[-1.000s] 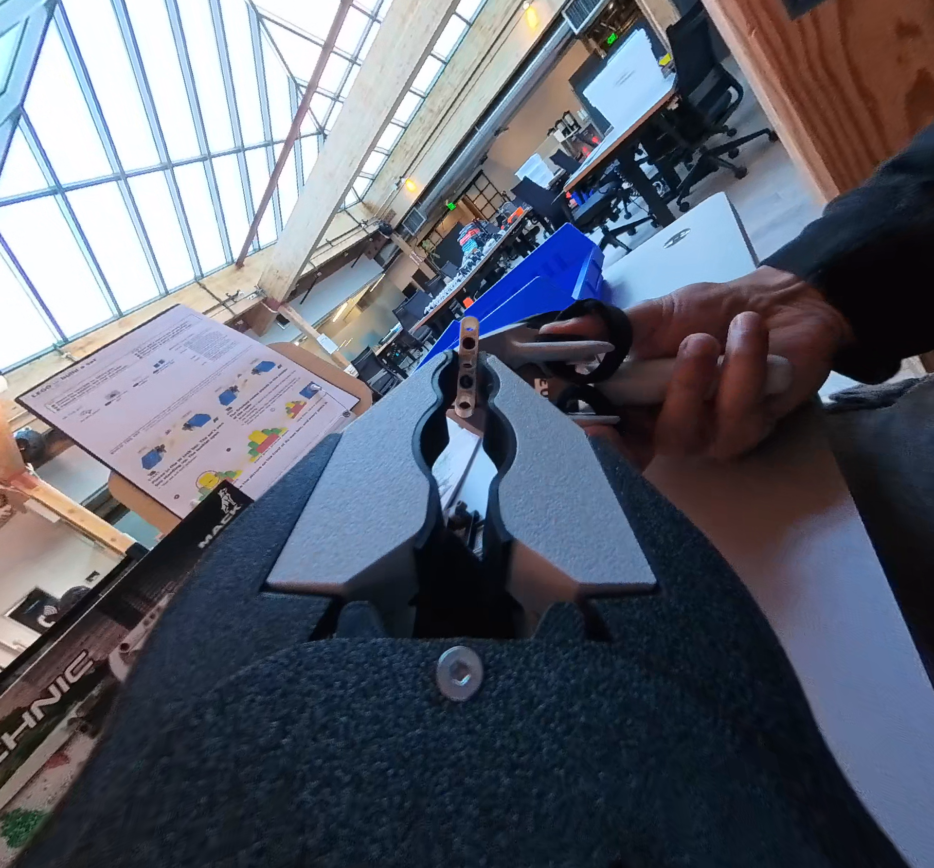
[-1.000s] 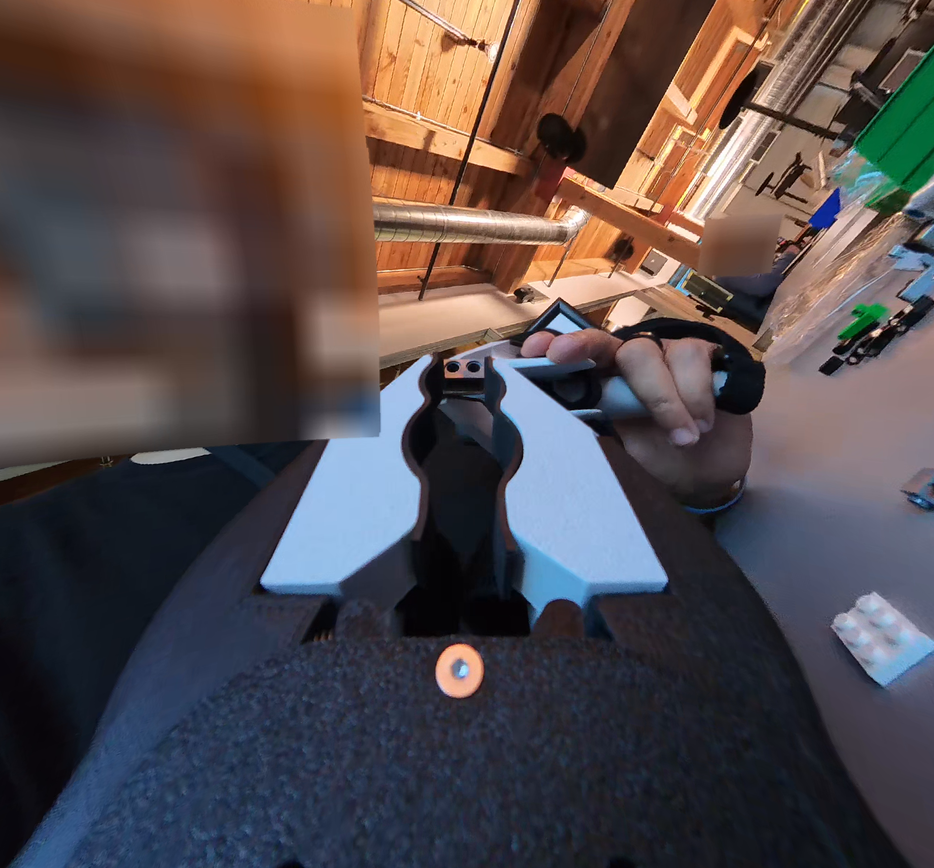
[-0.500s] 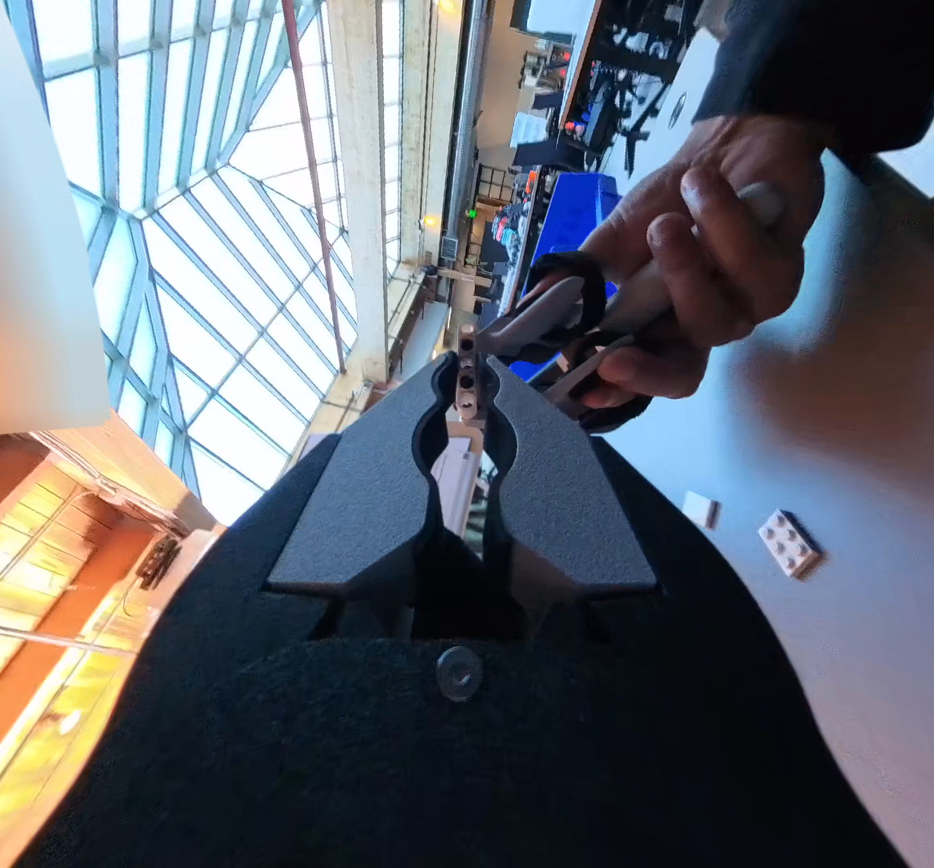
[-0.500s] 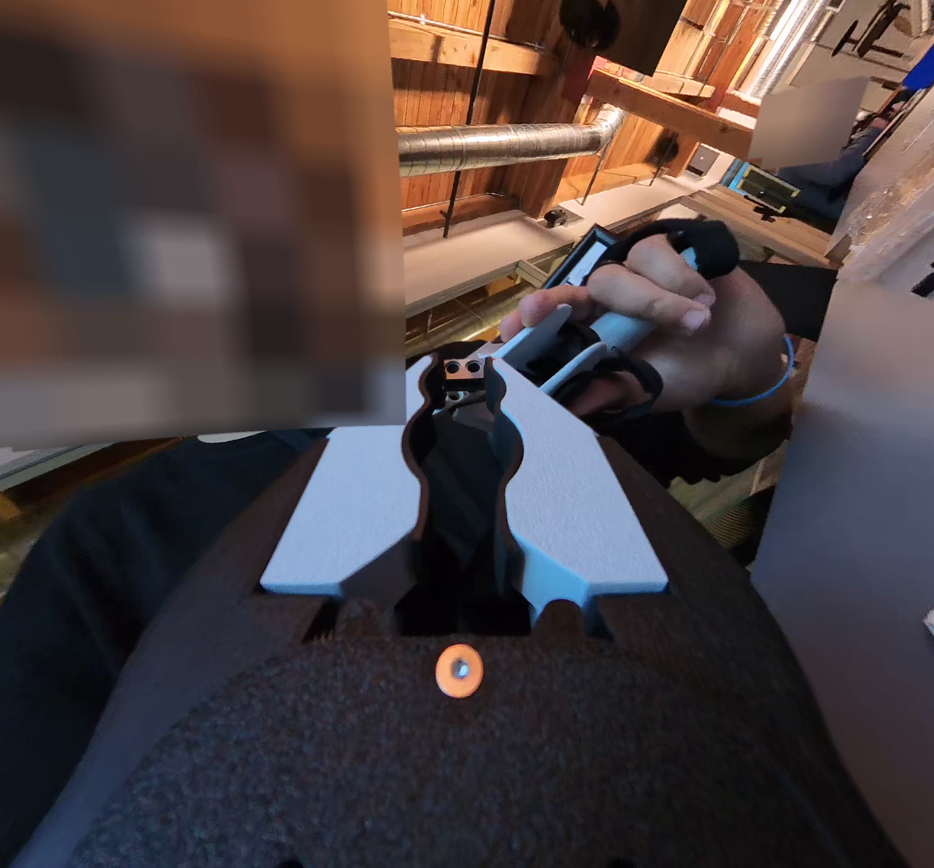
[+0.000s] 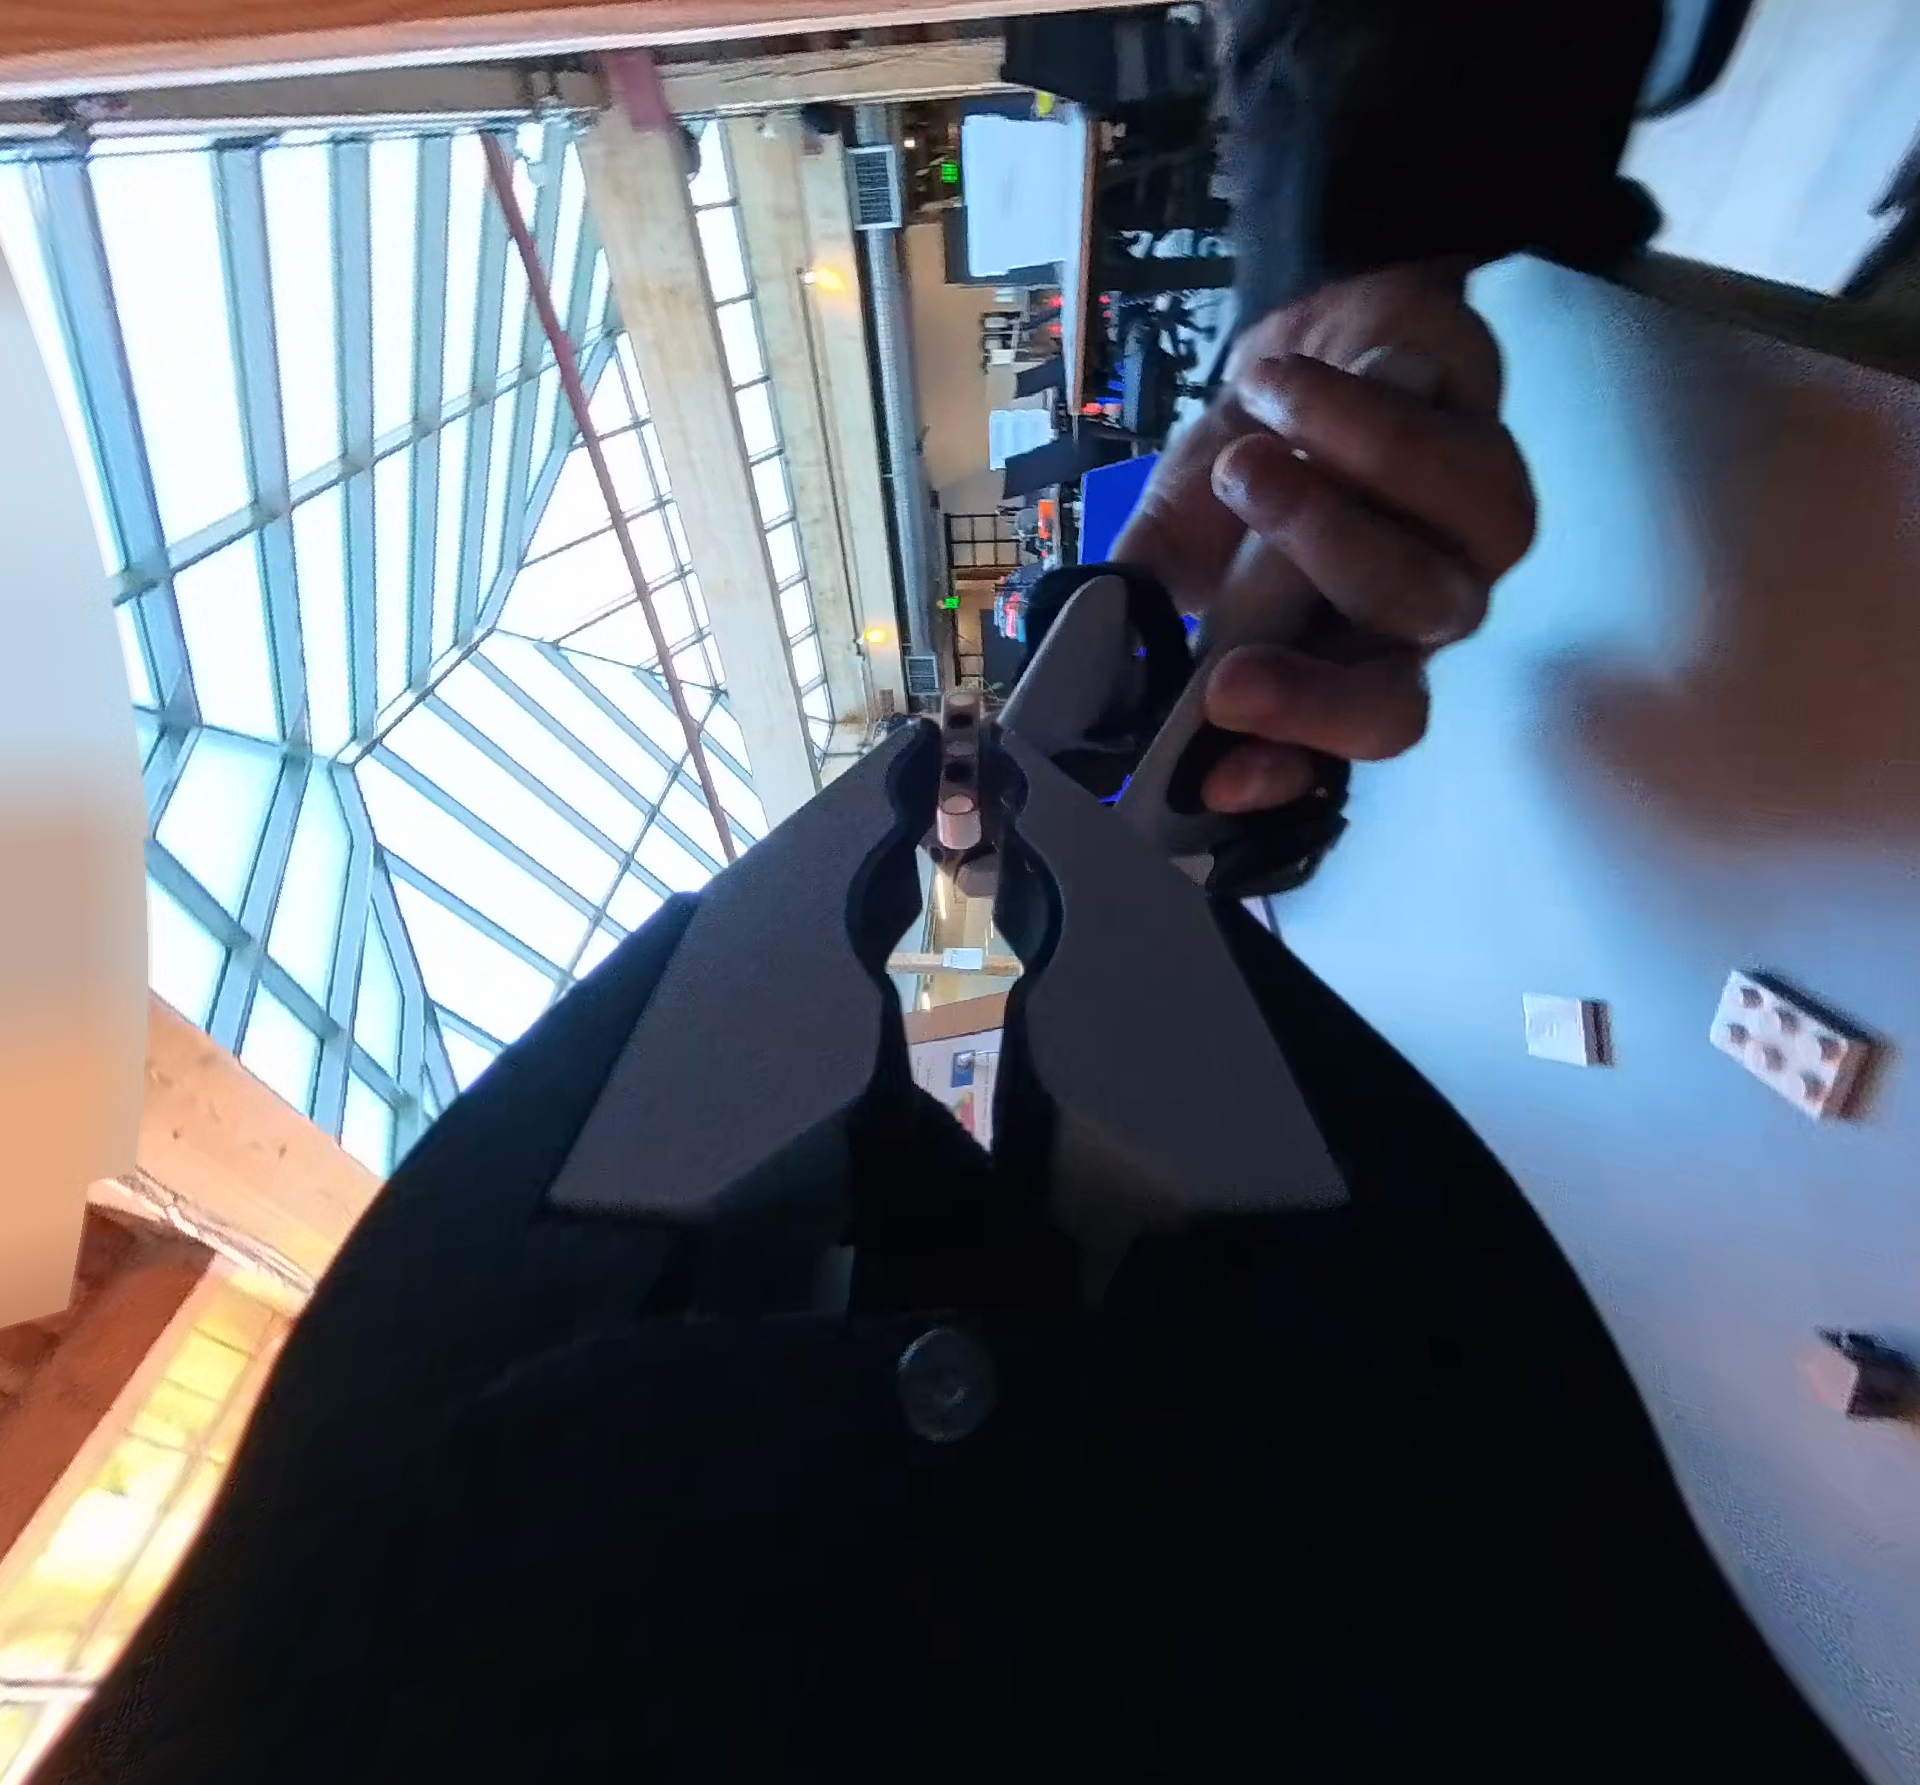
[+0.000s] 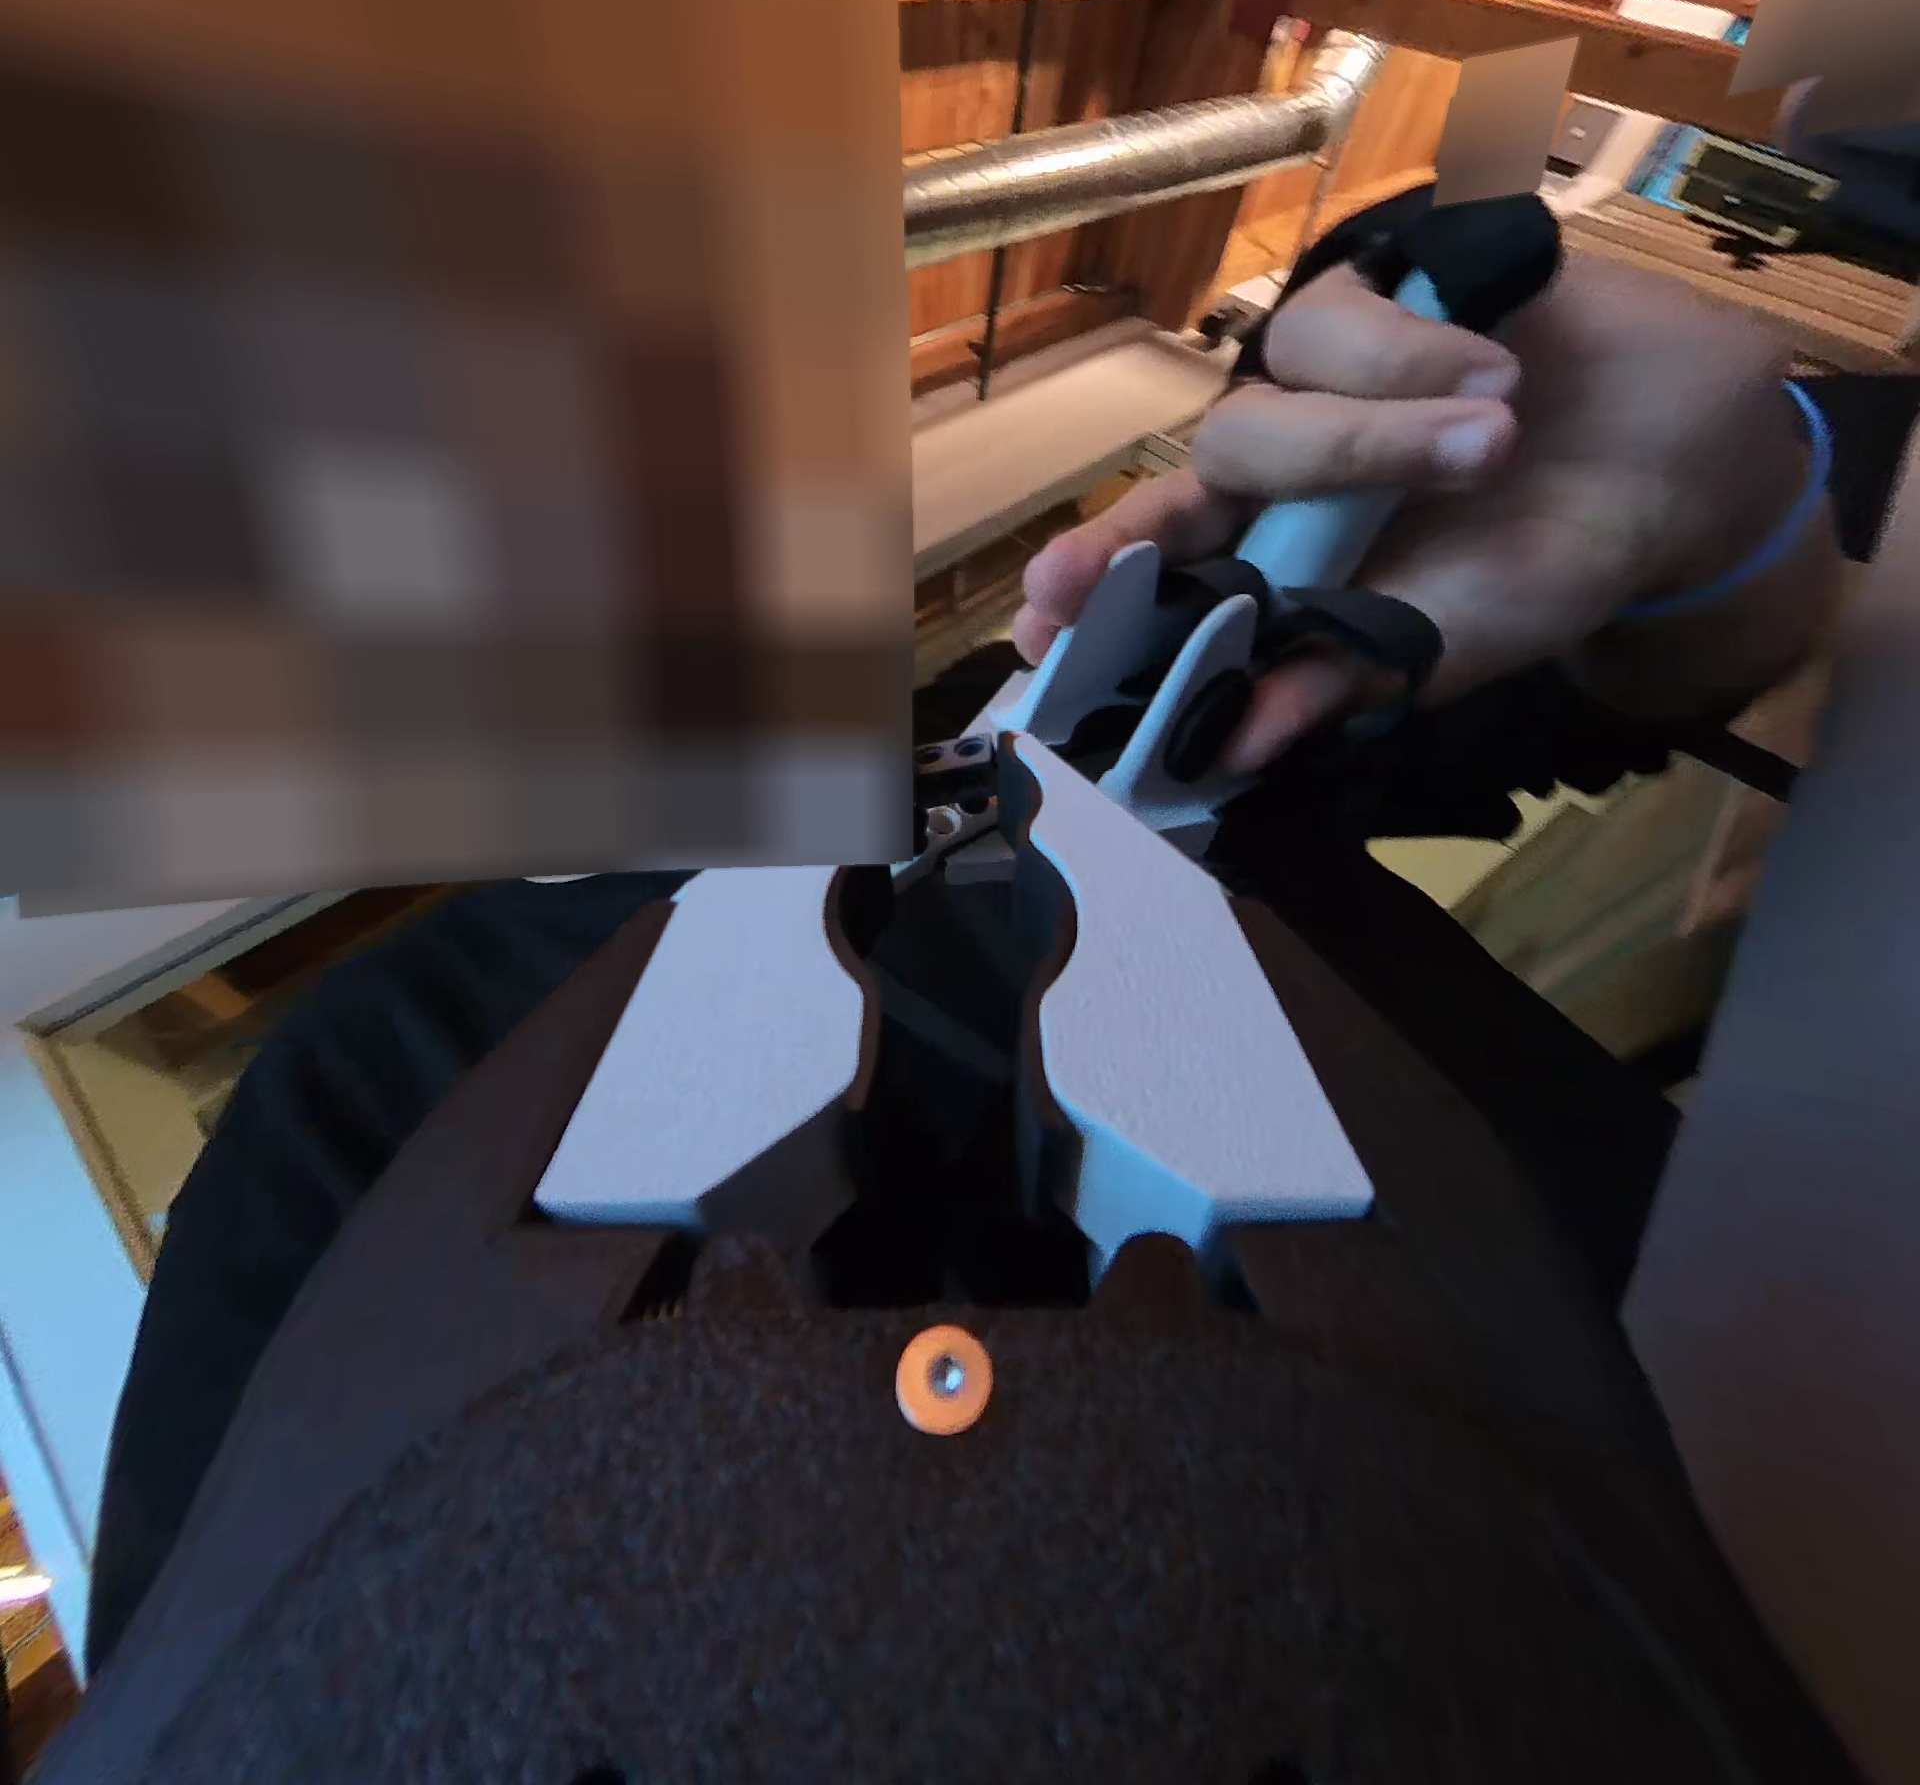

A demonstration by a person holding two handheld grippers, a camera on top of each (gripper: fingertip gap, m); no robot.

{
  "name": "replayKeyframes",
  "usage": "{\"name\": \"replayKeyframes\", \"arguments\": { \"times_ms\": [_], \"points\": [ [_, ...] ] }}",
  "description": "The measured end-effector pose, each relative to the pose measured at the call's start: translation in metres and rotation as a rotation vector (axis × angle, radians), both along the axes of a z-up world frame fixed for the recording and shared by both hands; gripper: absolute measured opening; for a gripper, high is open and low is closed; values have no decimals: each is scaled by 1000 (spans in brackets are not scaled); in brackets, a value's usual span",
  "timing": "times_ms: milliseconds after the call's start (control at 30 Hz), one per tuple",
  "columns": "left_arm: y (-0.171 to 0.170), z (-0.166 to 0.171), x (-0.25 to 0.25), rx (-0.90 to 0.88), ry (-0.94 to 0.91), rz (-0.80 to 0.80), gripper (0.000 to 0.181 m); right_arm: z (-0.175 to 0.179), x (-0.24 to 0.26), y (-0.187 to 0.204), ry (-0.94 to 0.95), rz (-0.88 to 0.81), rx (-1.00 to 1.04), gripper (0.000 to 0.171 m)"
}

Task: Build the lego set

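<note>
In the left wrist view my left gripper (image 5: 958, 748) is shut on a small tan Lego beam with holes (image 5: 958, 785), held up in the air. My right gripper (image 5: 1101, 686), held by a hand, meets it tip to tip from the upper right. In the right wrist view my right gripper (image 6: 961, 769) is shut on a small dark piece with two holes (image 6: 961, 753). A tan part (image 6: 945, 821) sits just under it. The left gripper (image 6: 1143, 696) shows beyond it, in a hand. A blur patch hides my right gripper's left fingertip.
On the pale table (image 5: 1714, 696), at the right of the left wrist view, lie a white studded brick (image 5: 1792, 1055), a small white tile (image 5: 1564, 1029) and a small dark piece (image 5: 1870, 1387). A dark sleeve (image 5: 1434, 52) hangs over the table.
Both grippers have rolled and tilted together while staying shut on their pieces, tips still touching. The instruction sheet has slid almost out of the left view. The table with loose bricks now shows there.
</note>
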State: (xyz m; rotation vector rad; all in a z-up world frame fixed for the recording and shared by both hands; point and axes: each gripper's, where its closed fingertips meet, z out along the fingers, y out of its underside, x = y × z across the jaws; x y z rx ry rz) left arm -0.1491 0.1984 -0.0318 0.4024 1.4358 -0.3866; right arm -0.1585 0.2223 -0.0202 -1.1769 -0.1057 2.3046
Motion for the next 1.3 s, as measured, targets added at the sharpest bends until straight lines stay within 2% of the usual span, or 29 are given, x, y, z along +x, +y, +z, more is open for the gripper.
{"name": "replayKeyframes", "arguments": {
  "times_ms": [233, 567, 733, 967, 1067, 1300],
  "points": [
    [7, -14, 8, 205, 2, 62, 5, -12, 9, 7, -180, -84, 0, 15],
    [7, -21, 15, 249, 12, 72, 6, -18, 18, 12, -215, -138, 3, 12],
    [7, -25, 17, 230, 44, 68, 6, -23, 21, 11, -248, -172, -5, 10],
    [4, -25, 20, 93, 124, 39, 5, -26, 26, 7, -306, -328, 66, 9],
    [3, -22, 22, 47, 149, 33, 5, -31, 20, 2, -383, -346, 108, 19],
    [1, -25, 27, 10, 184, 14, 5, -34, 25, 0, -437, -407, 135, 18]
  ]
}}
